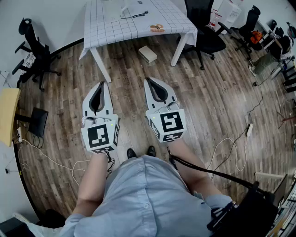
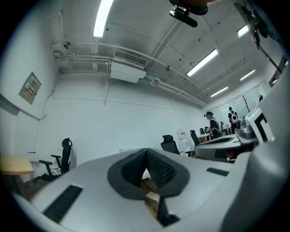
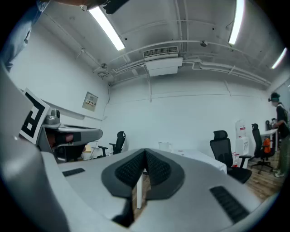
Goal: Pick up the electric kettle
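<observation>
The kettle (image 3: 165, 146) shows as a small pale jug on the white-clothed table (image 3: 199, 156), far ahead in the right gripper view. In the head view a whitish shape (image 1: 113, 9) with a dark cable (image 1: 136, 15) sits at the far end of that gridded table (image 1: 134, 28). Both grippers hang level over the wooden floor, well short of the table. My left gripper (image 1: 102, 84) is shut with nothing between its pads, and so is my right gripper (image 1: 147, 80). Their tips also meet in their own views, left (image 2: 146, 152) and right (image 3: 145, 151).
A cardboard box (image 1: 148, 54) lies on the floor under the table. Black office chairs stand at the left (image 1: 34, 51) and right (image 1: 206, 28). Cables (image 1: 231, 148) trail over the floor at the right. A yellow desk (image 1: 7, 115) sits at the left edge. People (image 2: 212, 124) stand far off.
</observation>
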The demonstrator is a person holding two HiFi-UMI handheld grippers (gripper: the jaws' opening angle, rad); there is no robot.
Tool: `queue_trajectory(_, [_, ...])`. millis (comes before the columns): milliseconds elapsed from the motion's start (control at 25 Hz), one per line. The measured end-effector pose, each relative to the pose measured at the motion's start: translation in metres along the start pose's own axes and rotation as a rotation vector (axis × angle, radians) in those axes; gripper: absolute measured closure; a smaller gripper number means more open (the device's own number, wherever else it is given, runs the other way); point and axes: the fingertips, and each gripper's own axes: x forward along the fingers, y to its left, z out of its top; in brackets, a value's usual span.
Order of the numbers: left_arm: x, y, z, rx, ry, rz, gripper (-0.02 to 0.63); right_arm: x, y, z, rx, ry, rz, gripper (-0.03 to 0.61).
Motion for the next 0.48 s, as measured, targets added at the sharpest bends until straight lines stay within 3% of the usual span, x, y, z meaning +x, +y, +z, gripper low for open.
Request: queue_trajectory(480, [0.016,-0.014,-0.003,0.017,-0.007,0.012,0.614,0.004,-0.018,-0.005,-0.007,-0.007,0.021,0.577])
